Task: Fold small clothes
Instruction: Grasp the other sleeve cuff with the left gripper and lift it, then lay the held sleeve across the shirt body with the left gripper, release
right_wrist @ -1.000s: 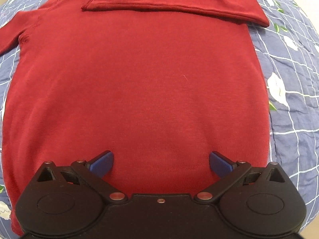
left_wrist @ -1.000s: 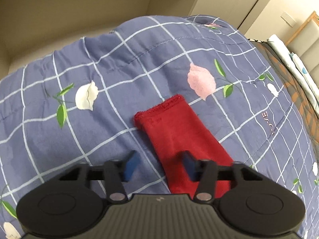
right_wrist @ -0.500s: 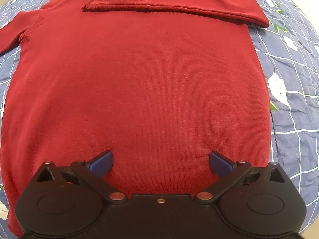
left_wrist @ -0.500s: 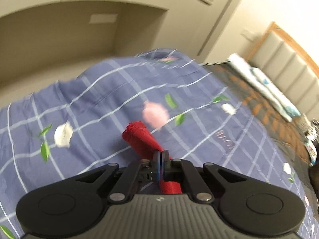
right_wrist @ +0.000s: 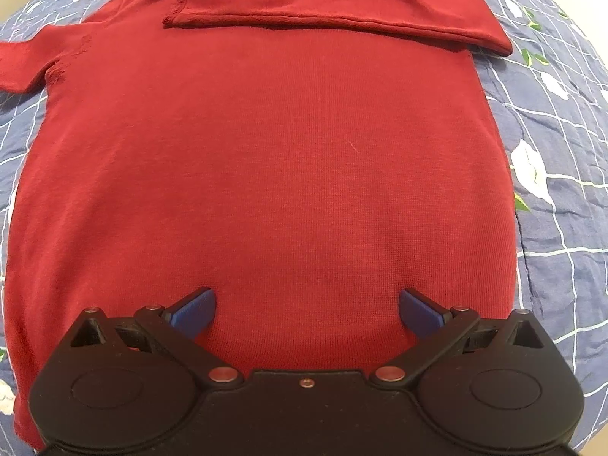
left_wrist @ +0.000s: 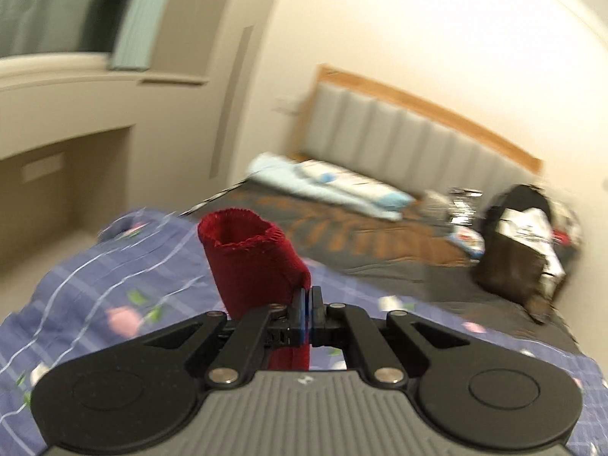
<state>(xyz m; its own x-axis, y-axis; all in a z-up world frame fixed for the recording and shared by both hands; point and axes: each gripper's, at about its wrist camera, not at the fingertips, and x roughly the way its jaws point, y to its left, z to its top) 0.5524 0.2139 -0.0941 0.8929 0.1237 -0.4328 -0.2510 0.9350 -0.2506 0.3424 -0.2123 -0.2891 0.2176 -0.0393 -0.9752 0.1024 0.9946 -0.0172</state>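
**Bedroom, red sweater on bed, left sleeve lifted**

Bedroom with cream walls; a blue checked floral quilt (right_wrist: 562,174) covers the near part of the bed, dark bedding with an orange pattern (left_wrist: 342,235) beyond it. Padded grey headboard with wood trim (left_wrist: 410,140) at the back wall. Light blue and white folded bedding (left_wrist: 326,186) lies in front of the headboard, a dark bag with clutter (left_wrist: 520,250) at right. Left wrist view is motion-blurred.

Red sweater (right_wrist: 266,174) lies flat on the quilt, body spread, hem nearest the right camera. Its right-side sleeve (right_wrist: 342,15) is folded across the chest just below the collar, cuff pointing left. The other sleeve runs off the left edge of the right wrist view.

Left hand-held gripper (left_wrist: 306,300): fingers pressed together, pinching the red sleeve cuff (left_wrist: 250,258). Cuff is raised above the quilt, its open end facing up and toward the camera, fabric hanging down between the fingers.

Right hand-held gripper (right_wrist: 307,306): jaws spread wide, holding nothing, over the lower middle of the sweater body near the hem. Blue pads (right_wrist: 193,306) are close to the fabric; contact cannot be told.
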